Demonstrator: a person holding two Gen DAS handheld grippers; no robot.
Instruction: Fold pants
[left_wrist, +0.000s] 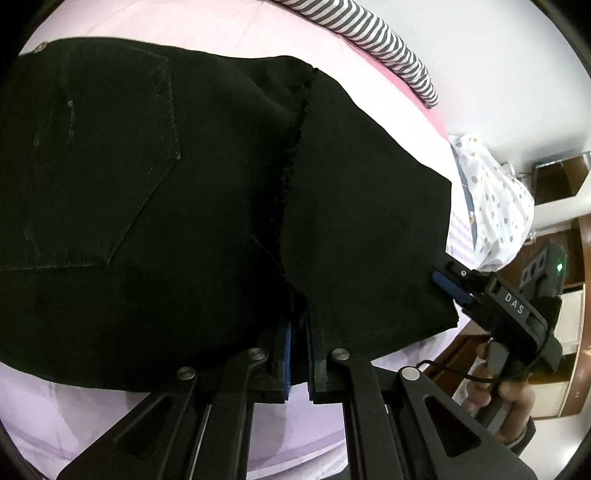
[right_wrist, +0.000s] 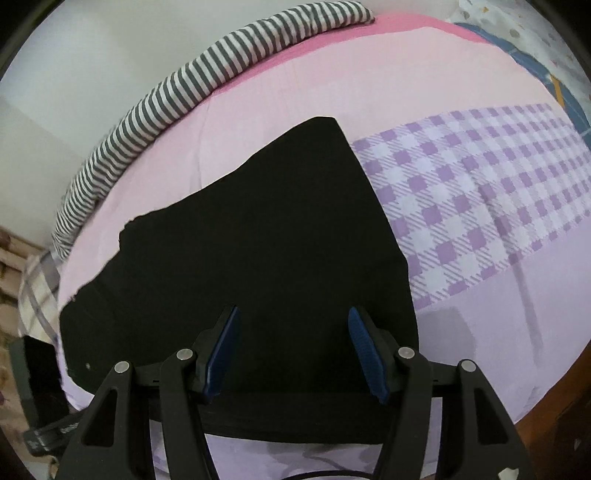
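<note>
My left gripper (left_wrist: 299, 360) is clamped narrow on the black pants' (left_wrist: 147, 184) edge, while my right gripper (right_wrist: 293, 350) stands wide open over them on the pink bed (right_wrist: 258, 92).

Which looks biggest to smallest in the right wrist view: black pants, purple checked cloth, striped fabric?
1. black pants, filling the centre, though they lie nearest the camera, which inflates them.
2. purple checked cloth, to their right.
3. striped fabric, a narrow band along the far edge; fisheye stretch makes 2 versus 3 less sure.
</note>
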